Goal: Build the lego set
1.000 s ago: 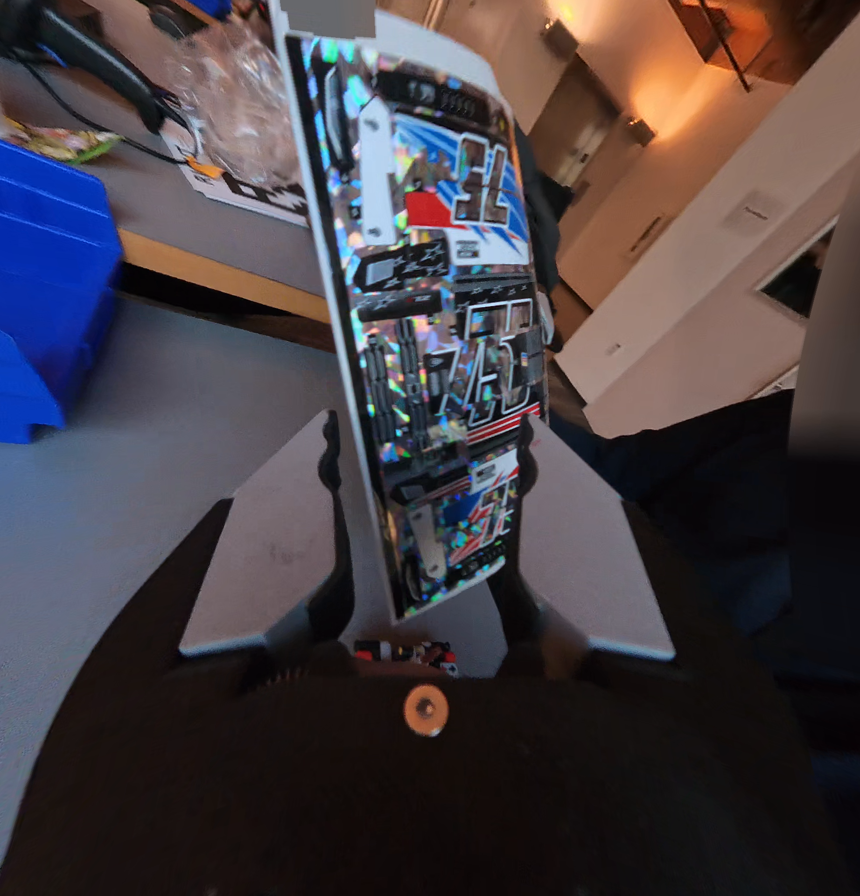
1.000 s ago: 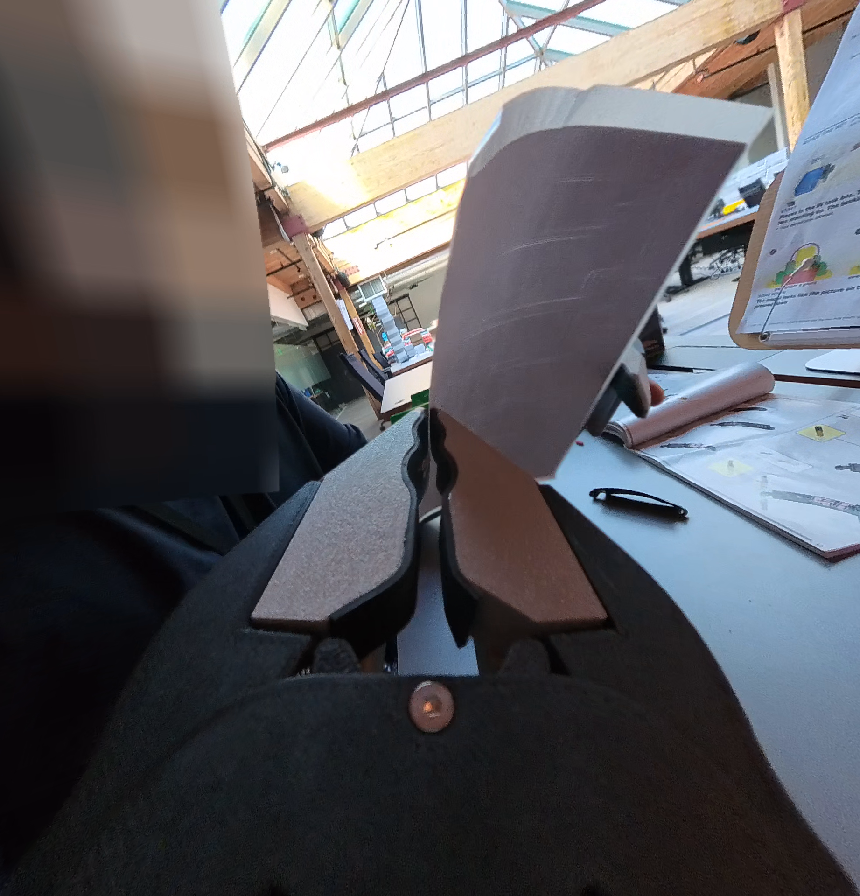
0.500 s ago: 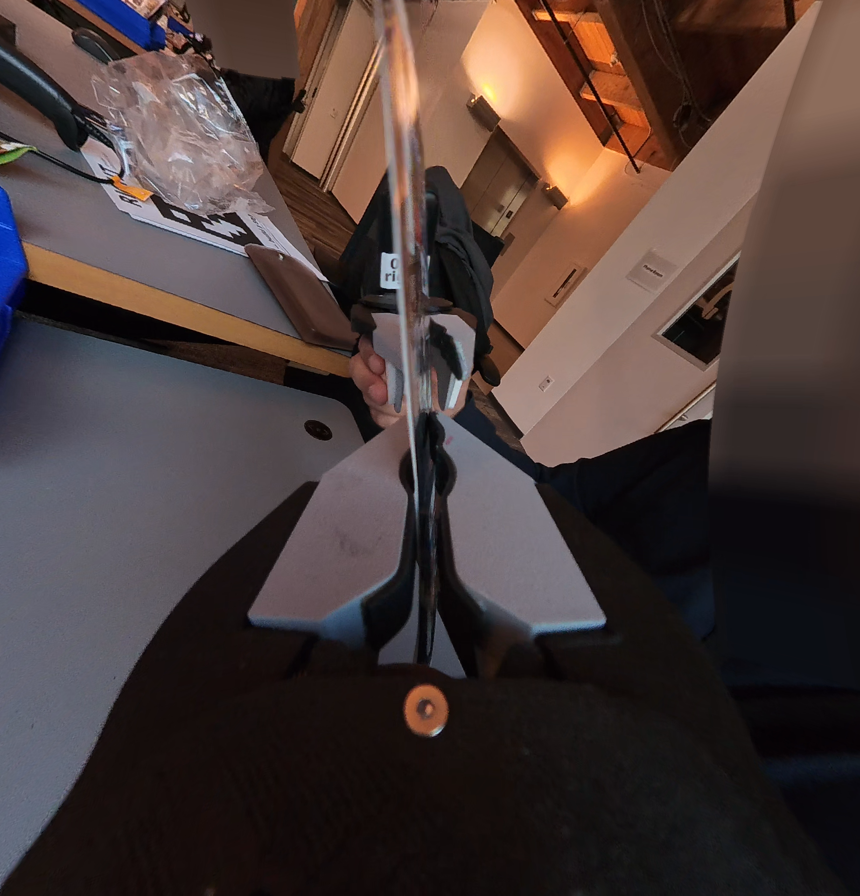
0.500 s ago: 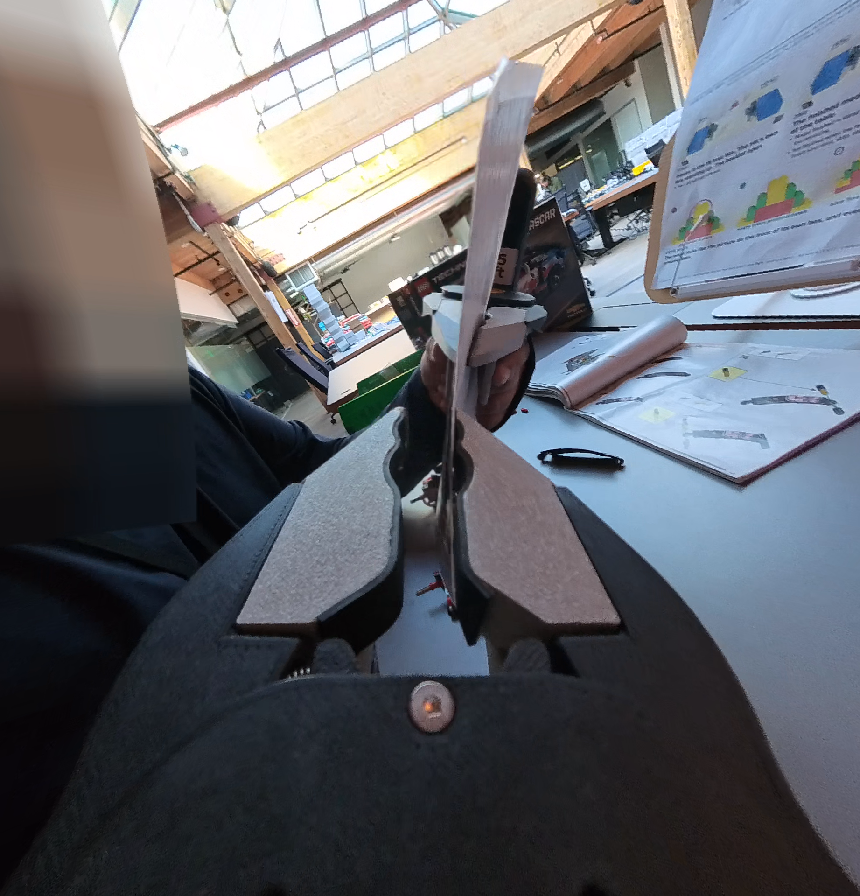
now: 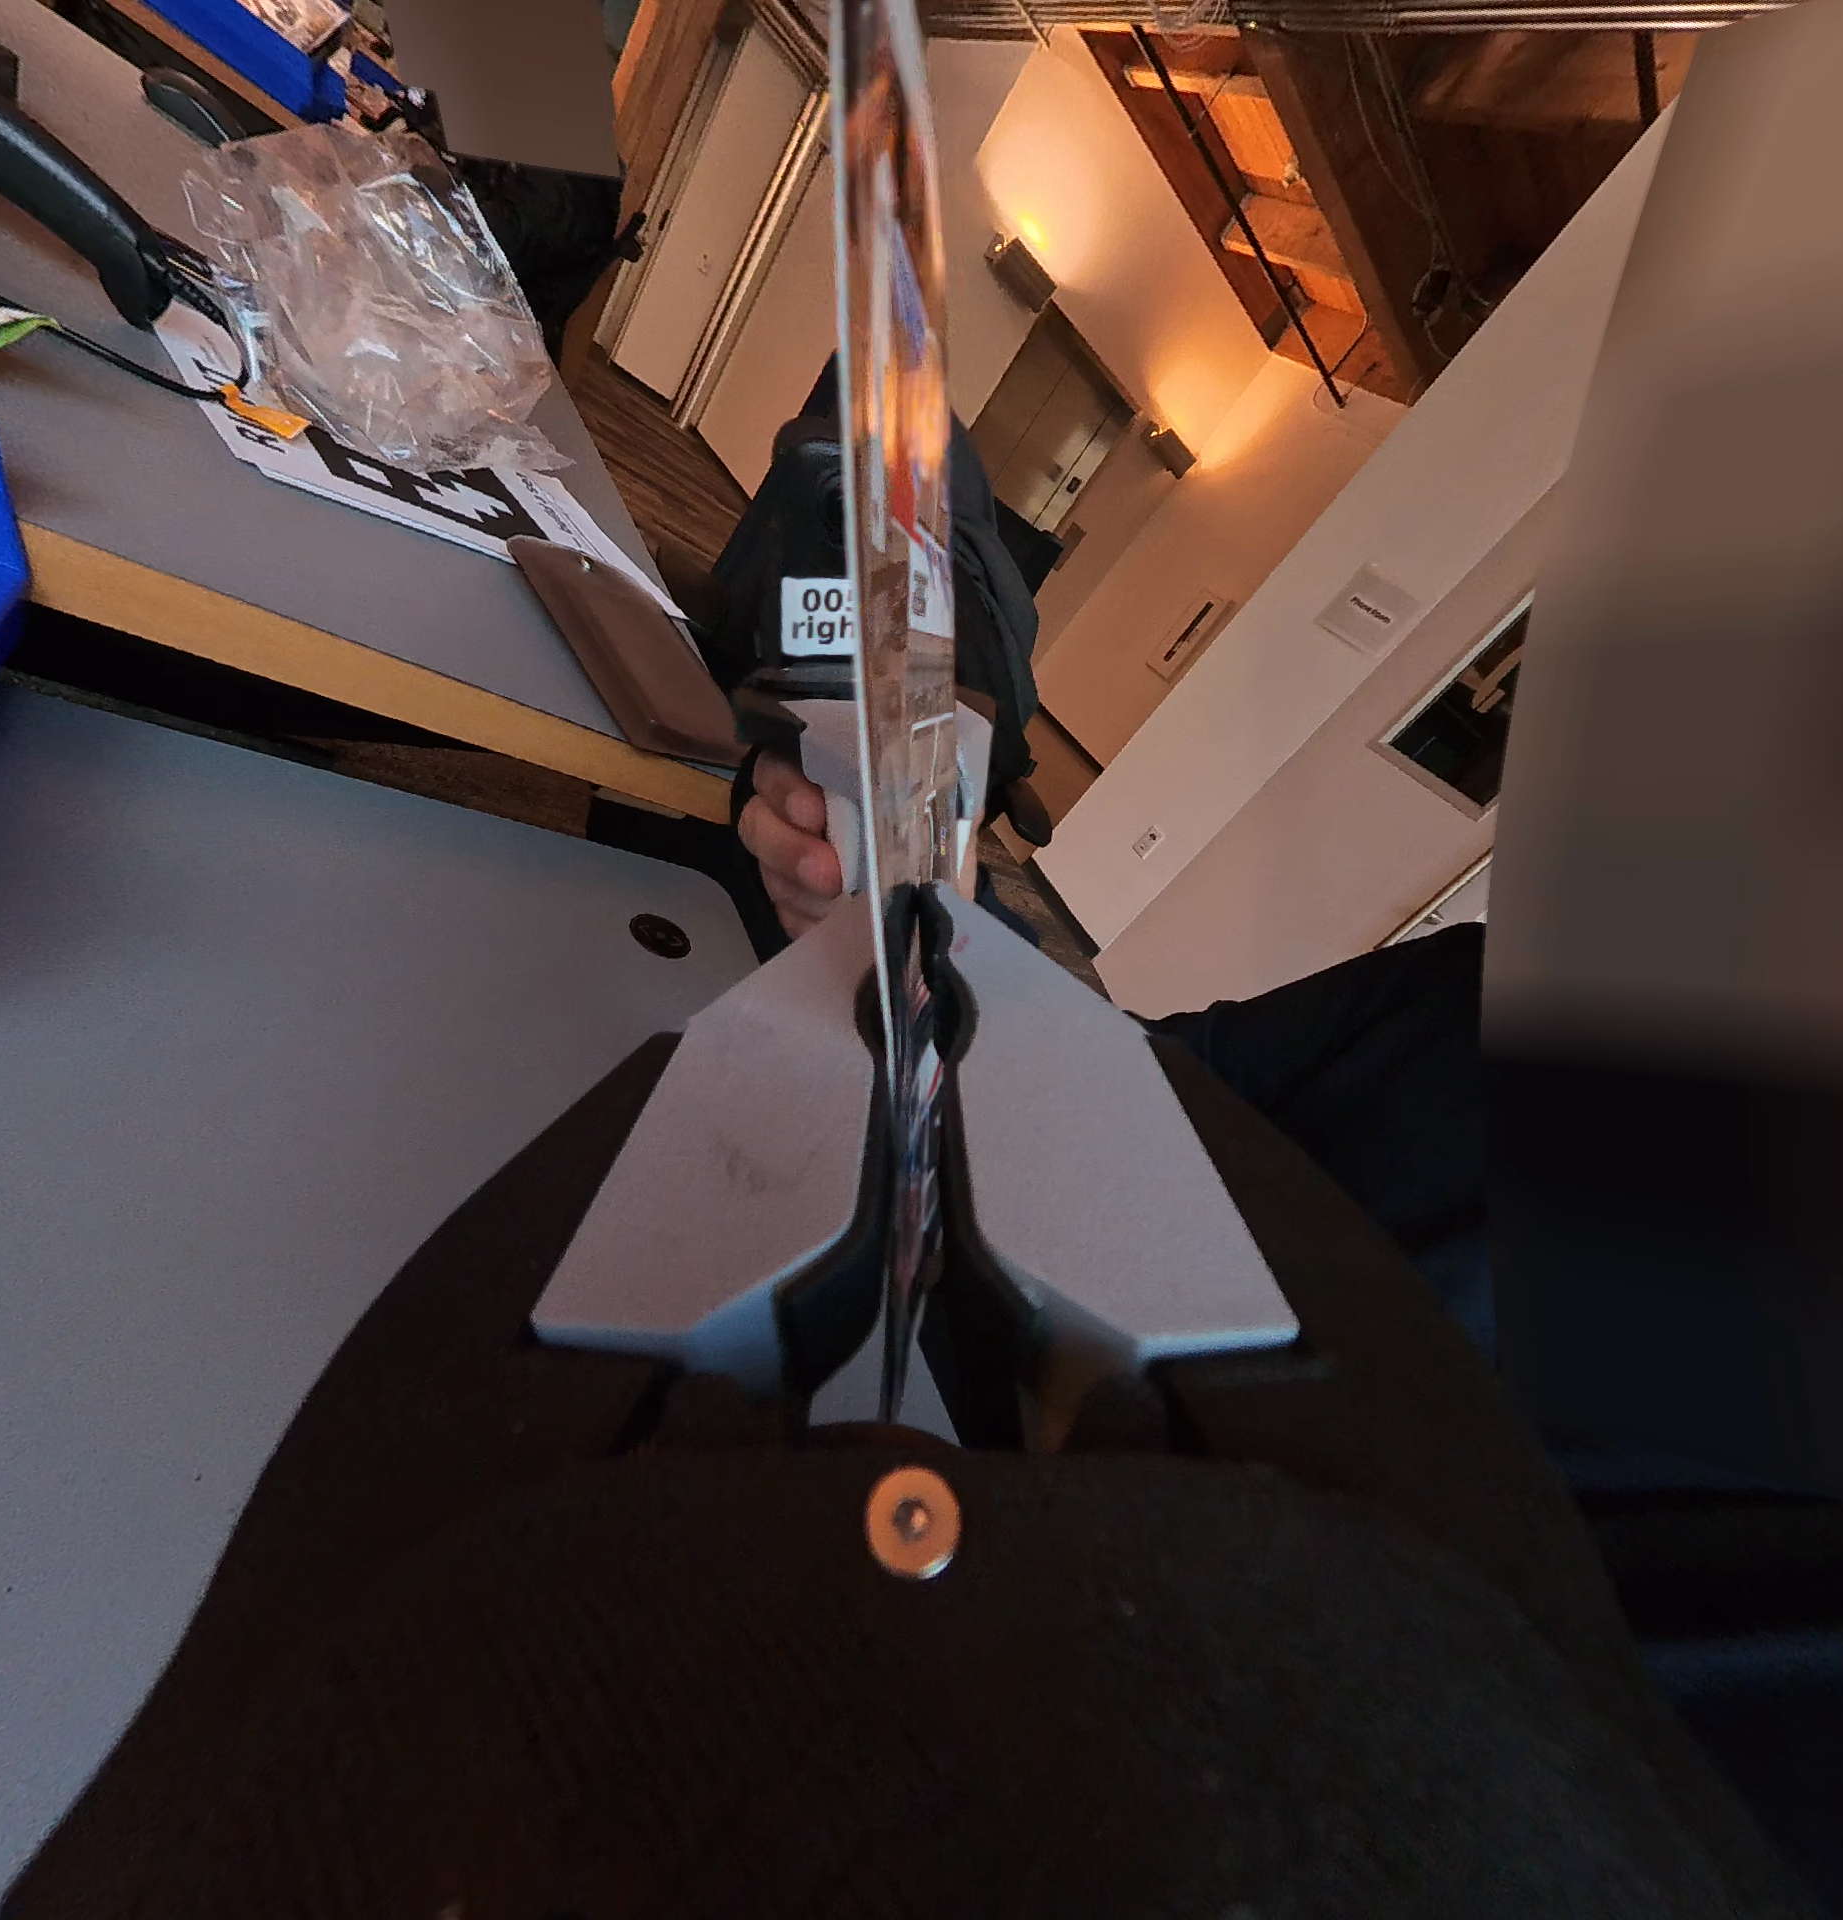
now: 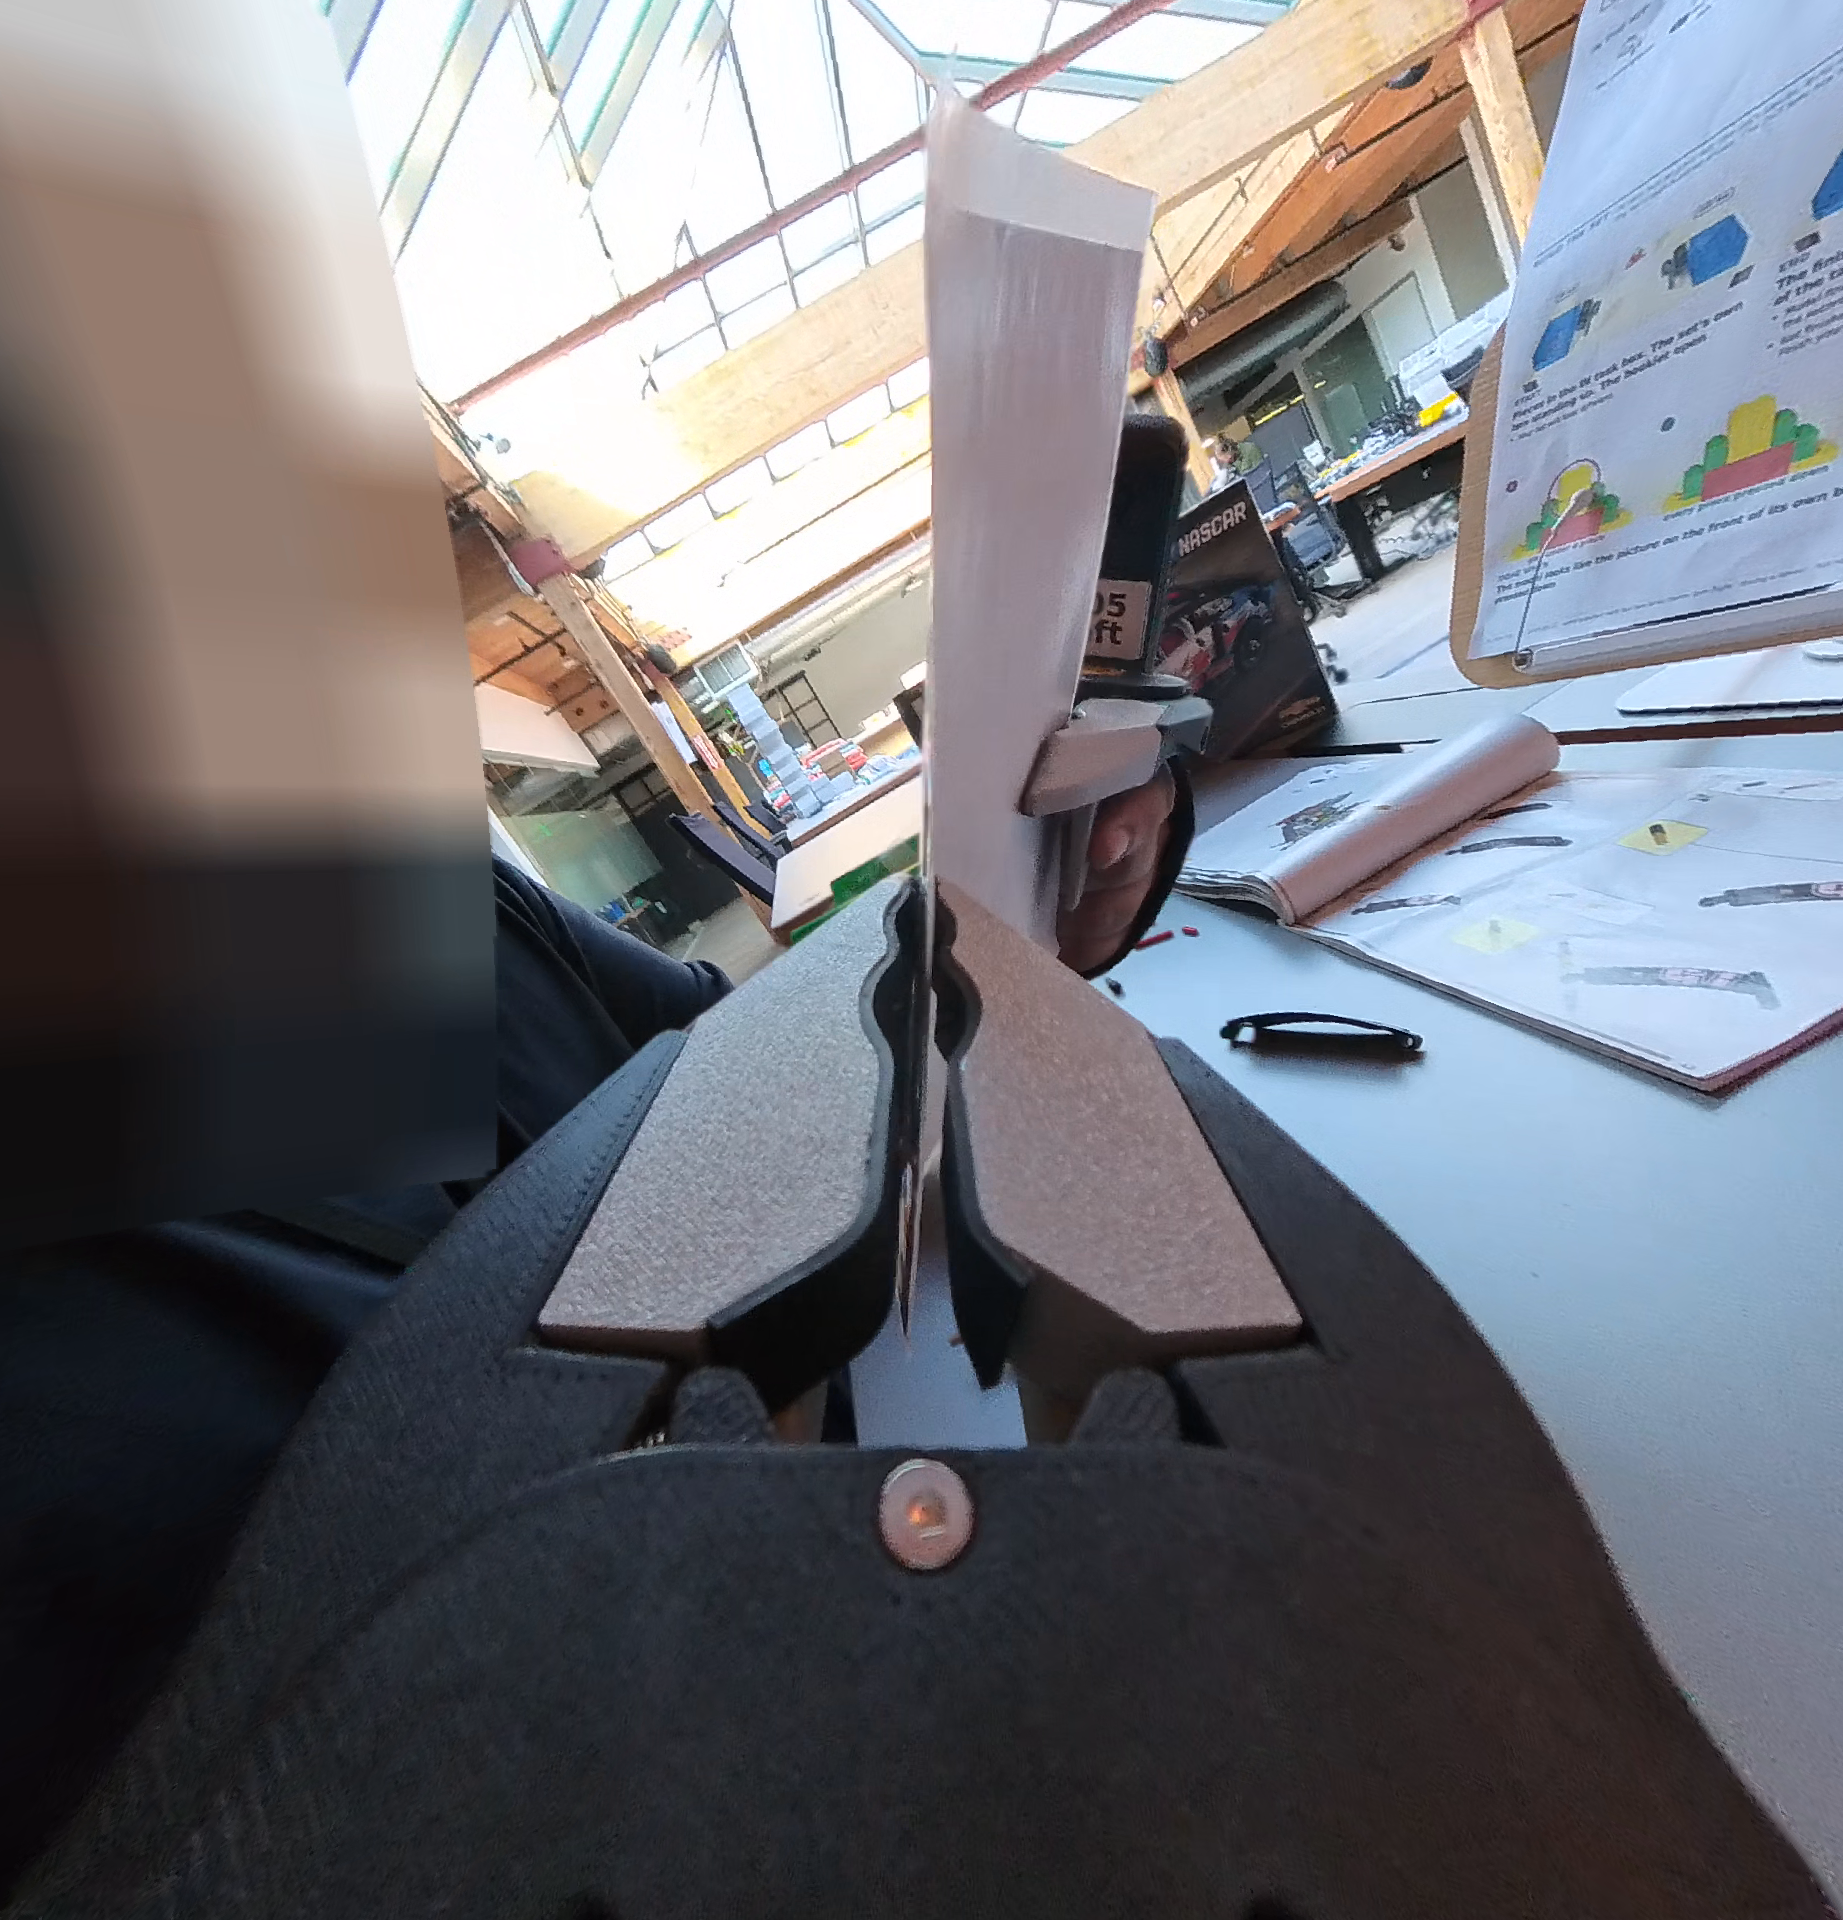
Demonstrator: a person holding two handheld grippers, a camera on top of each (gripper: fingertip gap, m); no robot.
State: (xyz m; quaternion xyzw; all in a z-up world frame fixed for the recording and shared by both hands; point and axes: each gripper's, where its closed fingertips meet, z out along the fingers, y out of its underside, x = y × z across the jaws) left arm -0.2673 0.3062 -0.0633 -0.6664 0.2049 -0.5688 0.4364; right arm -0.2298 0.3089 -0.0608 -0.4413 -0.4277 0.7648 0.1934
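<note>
- Thin glossy sticker sheet [image 5: 889,436], white-backed [image 6: 1021,499], stands edge-on, long axis upright, above the grey counter [image 6: 1519,1247].
- Left gripper [image 5: 912,914]: jaws clamped on its lower edge.
- Right gripper [image 6: 932,904]: jaws likewise pinch it.

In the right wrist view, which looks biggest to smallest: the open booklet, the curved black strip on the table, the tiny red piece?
1. Open booklet
2. Curved black strip
3. Tiny red piece, slightly farther away, yet clearly smallest.
</note>
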